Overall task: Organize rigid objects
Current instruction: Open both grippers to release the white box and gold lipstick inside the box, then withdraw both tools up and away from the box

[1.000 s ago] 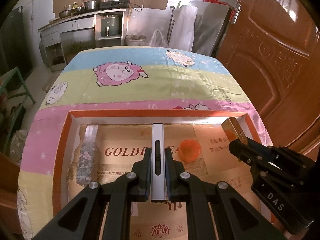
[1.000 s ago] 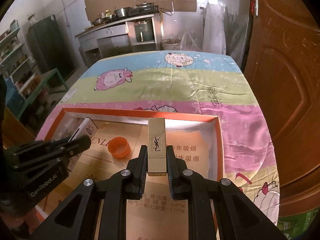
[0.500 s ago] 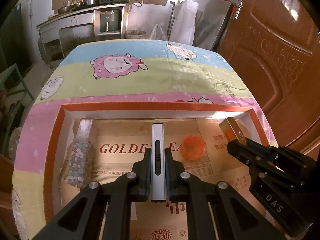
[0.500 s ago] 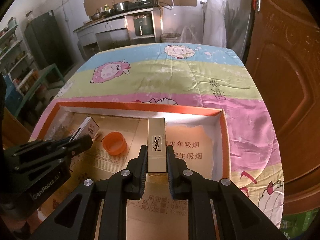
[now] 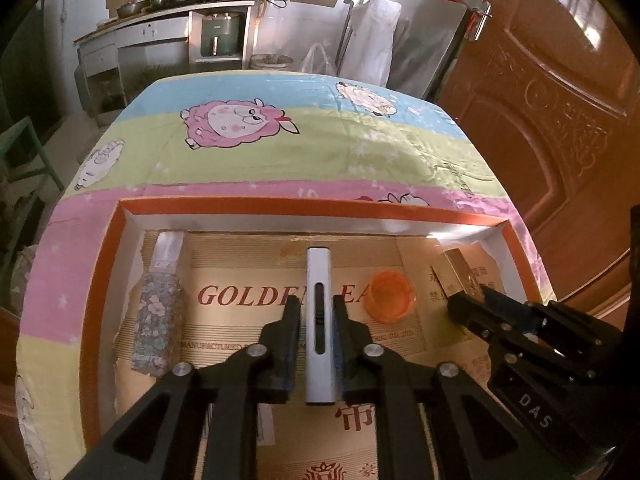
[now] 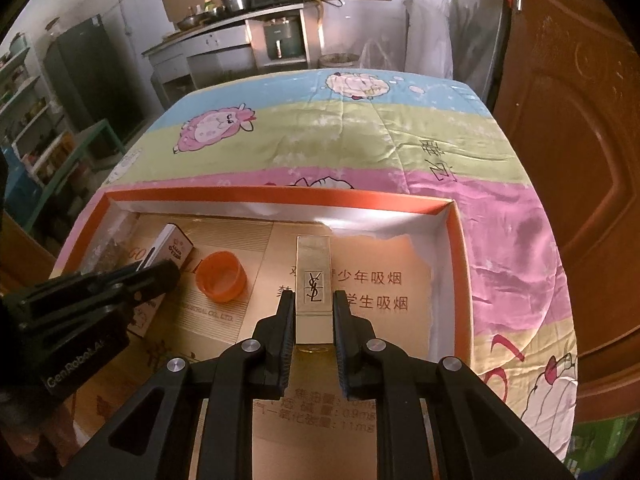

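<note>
Left gripper [image 5: 316,312] jaws clamped on slim white rectangular box [image 5: 319,320], right gripper [image 6: 313,312] on gold lipstick case [image 6: 313,284] (both over orange-rimmed cardboard tray [image 5: 280,204])

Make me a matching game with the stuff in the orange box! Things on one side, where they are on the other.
Things:
1. gold lipstick
2. white stick
3. orange cap
4. flowery bottle

Places:
A. lying by the box's left wall
B. between the left gripper's fingers
C. loose on the cardboard
D. between the right gripper's fingers

Pairs: 1-D, 2-B, 3-C, 4-A

Left hand-held gripper [image 5: 317,312], right hand-held gripper [image 6: 313,308]: both clamped.
</note>
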Tool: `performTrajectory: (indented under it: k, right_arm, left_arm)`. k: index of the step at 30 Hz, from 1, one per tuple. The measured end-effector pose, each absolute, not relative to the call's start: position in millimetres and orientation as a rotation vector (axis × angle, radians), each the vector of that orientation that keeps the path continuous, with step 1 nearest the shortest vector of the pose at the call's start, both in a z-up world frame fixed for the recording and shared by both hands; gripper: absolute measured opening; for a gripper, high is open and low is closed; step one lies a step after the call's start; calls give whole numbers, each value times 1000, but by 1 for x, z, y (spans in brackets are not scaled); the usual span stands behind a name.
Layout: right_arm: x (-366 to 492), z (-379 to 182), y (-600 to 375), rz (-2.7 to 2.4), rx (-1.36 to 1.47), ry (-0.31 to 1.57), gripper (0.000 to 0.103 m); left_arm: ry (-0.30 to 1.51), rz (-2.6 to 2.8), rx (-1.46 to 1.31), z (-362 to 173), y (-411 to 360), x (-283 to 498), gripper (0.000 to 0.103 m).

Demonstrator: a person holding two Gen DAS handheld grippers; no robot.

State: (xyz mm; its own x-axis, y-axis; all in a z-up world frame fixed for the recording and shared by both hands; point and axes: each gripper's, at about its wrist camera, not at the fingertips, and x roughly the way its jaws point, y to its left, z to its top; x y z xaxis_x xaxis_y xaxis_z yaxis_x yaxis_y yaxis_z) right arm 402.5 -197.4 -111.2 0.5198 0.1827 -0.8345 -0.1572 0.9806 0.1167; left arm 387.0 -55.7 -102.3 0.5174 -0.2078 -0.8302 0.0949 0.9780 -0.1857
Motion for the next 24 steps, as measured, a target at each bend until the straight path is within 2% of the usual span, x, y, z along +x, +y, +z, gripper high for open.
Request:
performTrajectory:
  k: [1,3,5,8,24]
  right_arm:
    - [403,-111,-198,203,30,1005,22]
    - [403,-111,-198,201,33,1005,28]
    - [402,-110,-200,198,38,1003,34]
    - [397,-106,-201,194,48,990,37]
    - [369,-86,-200,190,42,964,37]
  left_arm:
    - [1008,-182,-125,-102,-55,386,28]
    - [1003,-177,-130,-101,-54,385,44]
    - [993,-172,-133,-98,-53,382,48]
    - [978,-168,-128,-93,-52,379,48]
    - [916,-170,-115,-65,-46,351,48]
